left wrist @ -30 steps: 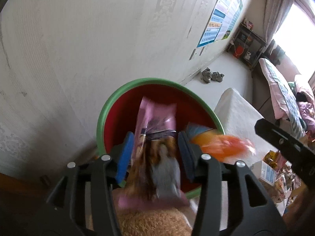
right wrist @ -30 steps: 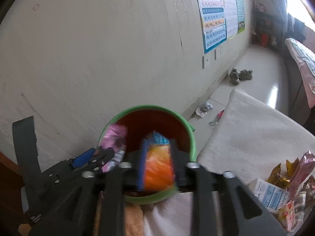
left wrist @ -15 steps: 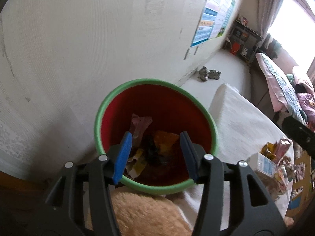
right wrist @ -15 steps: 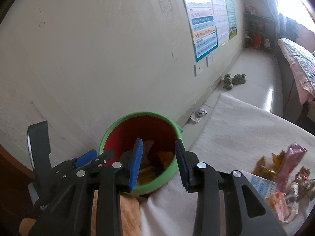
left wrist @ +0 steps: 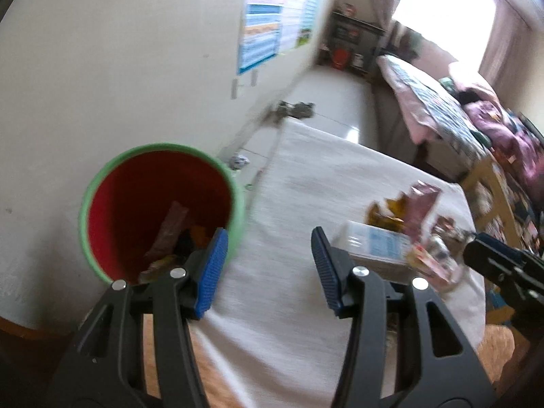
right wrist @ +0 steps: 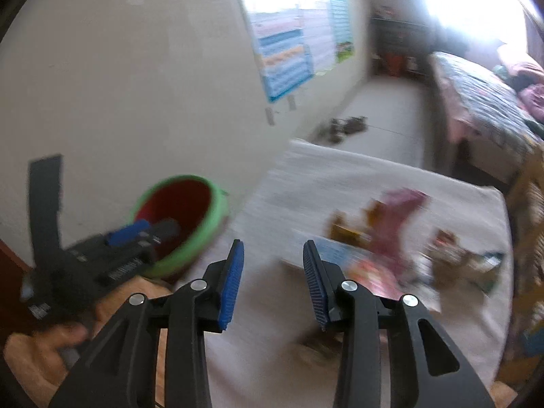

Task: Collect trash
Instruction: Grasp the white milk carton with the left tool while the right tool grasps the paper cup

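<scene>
A green-rimmed red bin (left wrist: 159,207) stands by the wall, with several wrappers lying inside it. My left gripper (left wrist: 267,265) is open and holds nothing; its left finger overlaps the bin's rim. The right gripper (right wrist: 272,277) hangs over the white cloth (right wrist: 340,183); its jaws are opening, with nothing between them. A pile of snack wrappers (right wrist: 401,224) and a white-and-blue box (left wrist: 374,244) lie blurred on the cloth to the right of both grippers. In the right wrist view the bin (right wrist: 180,217) sits at the left, behind the left gripper (right wrist: 136,241).
A poster (right wrist: 295,47) hangs on the pale wall. Shoes (left wrist: 295,108) and a crumpled scrap (left wrist: 239,161) lie on the floor by the wall. A bed (left wrist: 442,115) stands at the right, with a shelf (left wrist: 353,47) in the far corner.
Both grippers let their wrappers fall into the bin, then swung right, away from it, over the cloth toward the pile. Both now stand wider apart and hold nothing.
</scene>
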A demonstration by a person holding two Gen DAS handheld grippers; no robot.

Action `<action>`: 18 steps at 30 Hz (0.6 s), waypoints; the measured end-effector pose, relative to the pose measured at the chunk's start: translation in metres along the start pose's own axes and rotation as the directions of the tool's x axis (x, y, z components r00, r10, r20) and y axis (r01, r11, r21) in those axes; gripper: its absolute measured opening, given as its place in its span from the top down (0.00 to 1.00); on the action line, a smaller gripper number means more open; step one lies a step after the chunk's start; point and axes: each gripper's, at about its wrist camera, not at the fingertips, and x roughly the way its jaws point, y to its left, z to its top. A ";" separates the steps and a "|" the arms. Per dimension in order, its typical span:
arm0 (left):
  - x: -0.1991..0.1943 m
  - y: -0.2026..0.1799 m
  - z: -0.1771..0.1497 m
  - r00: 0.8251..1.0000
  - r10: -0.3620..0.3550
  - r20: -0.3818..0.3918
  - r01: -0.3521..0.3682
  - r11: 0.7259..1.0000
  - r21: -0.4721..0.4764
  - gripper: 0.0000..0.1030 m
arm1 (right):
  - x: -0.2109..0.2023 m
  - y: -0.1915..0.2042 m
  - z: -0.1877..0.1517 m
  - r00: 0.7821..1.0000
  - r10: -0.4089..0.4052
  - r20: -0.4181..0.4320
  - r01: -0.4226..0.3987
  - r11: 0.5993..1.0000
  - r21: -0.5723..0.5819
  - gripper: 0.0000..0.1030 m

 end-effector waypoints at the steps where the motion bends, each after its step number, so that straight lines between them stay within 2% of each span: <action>1: 0.003 -0.009 -0.002 1.000 -0.012 -0.011 0.013 1.000 0.015 0.53 | -0.004 -0.012 -0.004 1.000 -0.020 0.003 0.019 0.999 0.026 0.61; 4: 0.011 -0.036 -0.009 0.997 -0.051 -0.051 0.054 0.997 0.056 0.53 | -0.013 -0.055 -0.017 0.997 -0.082 0.001 0.082 0.989 0.122 0.61; 8: 0.024 -0.070 -0.019 0.991 -0.087 -0.105 0.099 0.989 0.115 0.53 | -0.022 -0.101 -0.025 0.993 -0.119 -0.007 0.117 0.962 0.246 0.61; 12: 0.037 -0.097 -0.023 0.986 -0.102 -0.135 0.129 0.969 0.210 0.53 | -0.027 -0.125 -0.032 0.991 -0.130 -0.012 0.128 0.947 0.296 0.61; 15: 0.049 -0.110 -0.015 0.979 -0.111 -0.171 0.165 0.925 0.344 0.49 | -0.028 -0.136 -0.037 0.994 -0.108 -0.026 0.110 0.945 0.307 0.61; 17: 0.063 -0.117 -0.009 0.969 -0.115 -0.219 0.202 0.879 0.432 0.44 | -0.025 -0.138 -0.038 0.995 -0.091 -0.030 0.095 0.944 0.317 0.61; 18: 0.075 -0.123 -0.007 0.953 -0.121 -0.278 0.249 0.836 0.489 0.43 | -0.023 -0.139 -0.038 0.996 -0.078 -0.033 0.084 0.943 0.321 0.60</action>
